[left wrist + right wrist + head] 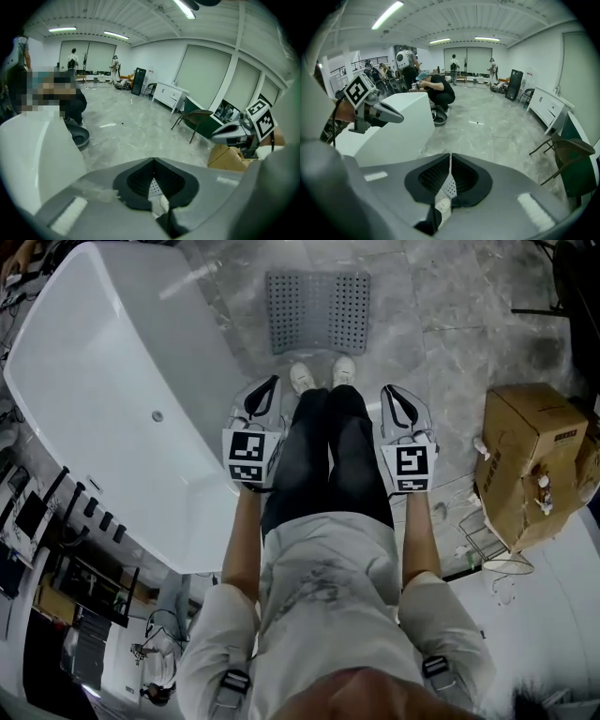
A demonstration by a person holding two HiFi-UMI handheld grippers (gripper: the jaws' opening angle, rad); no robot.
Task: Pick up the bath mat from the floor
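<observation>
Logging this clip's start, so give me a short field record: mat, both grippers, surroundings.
bath mat: grey, perforated, flat on the floor ahead of the shoes, untouched
left gripper: shut, empty, beside the person's legs
right gripper: shut, empty, other side of the legs
bathtub: white, left of the mat
cardboard box: on the floor, right

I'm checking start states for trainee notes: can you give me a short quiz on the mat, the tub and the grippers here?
1. True or false: the mat lies flat on the floor, ahead of the person's shoes, and neither gripper touches it.
2. On which side of the person is the tub? A: left. B: right. C: behind.
3. Fill in: the jaws of the left gripper and the right gripper are both ____, with nothing between them.
Key: 1 true; 2 A; 3 shut.
</observation>
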